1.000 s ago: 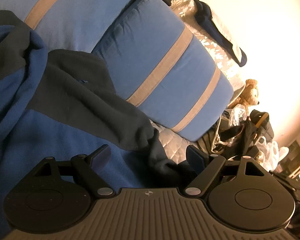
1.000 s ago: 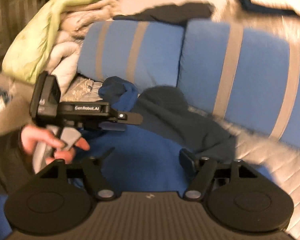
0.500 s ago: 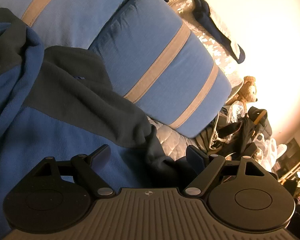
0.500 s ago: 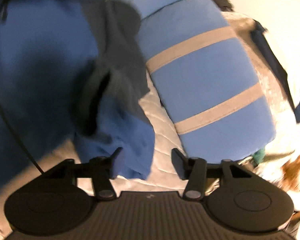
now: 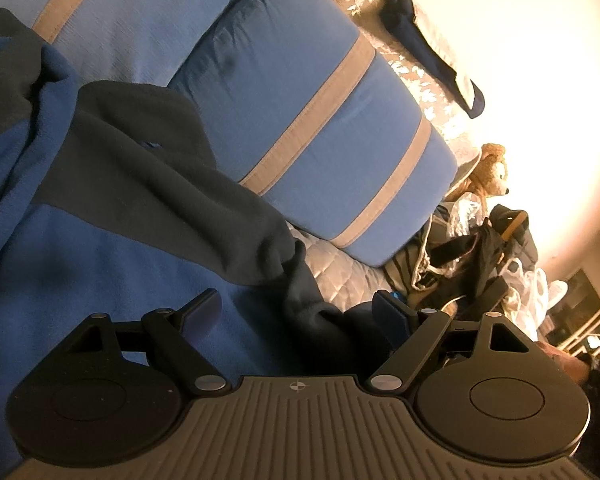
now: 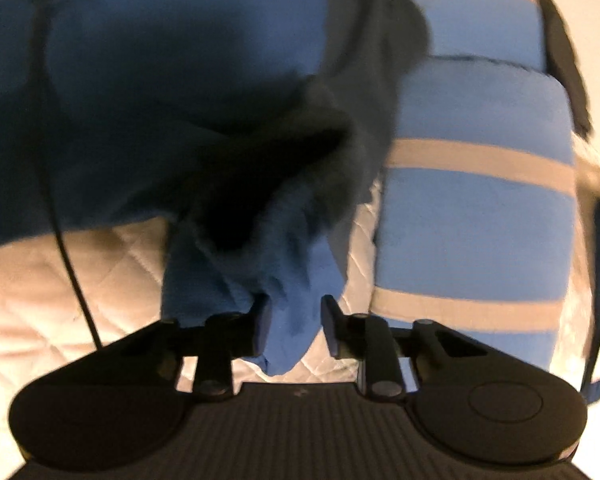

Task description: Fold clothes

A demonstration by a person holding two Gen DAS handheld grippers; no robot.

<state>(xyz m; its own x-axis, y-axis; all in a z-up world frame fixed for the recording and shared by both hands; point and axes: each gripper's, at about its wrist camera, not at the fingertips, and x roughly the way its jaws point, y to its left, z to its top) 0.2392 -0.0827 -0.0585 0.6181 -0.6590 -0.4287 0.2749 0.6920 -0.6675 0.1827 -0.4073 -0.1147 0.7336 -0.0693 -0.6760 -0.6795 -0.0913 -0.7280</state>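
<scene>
The blue and dark-grey fleece garment point(image 5: 100, 208) looks soft, fuzzy and matt. The blue cloth pillow with 2 tan woven bands point(image 5: 332, 128) is smooth, on a pale quilted, faintly shiny bedcover point(image 6: 40, 280). The brown teddy bear point(image 5: 490, 168) is plush.

A blue fleece jacket point(image 5: 80, 240) (dark grey shoulders) lies spread and rumpled; its sleeve cuff point(image 6: 288, 320) hangs loose.

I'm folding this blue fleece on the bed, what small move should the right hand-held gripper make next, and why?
Probably finish closing. The right hand-held gripper has the blue sleeve cuff between its closing jaws, one pad touching, the other apart. Lift only afterwards.
</scene>
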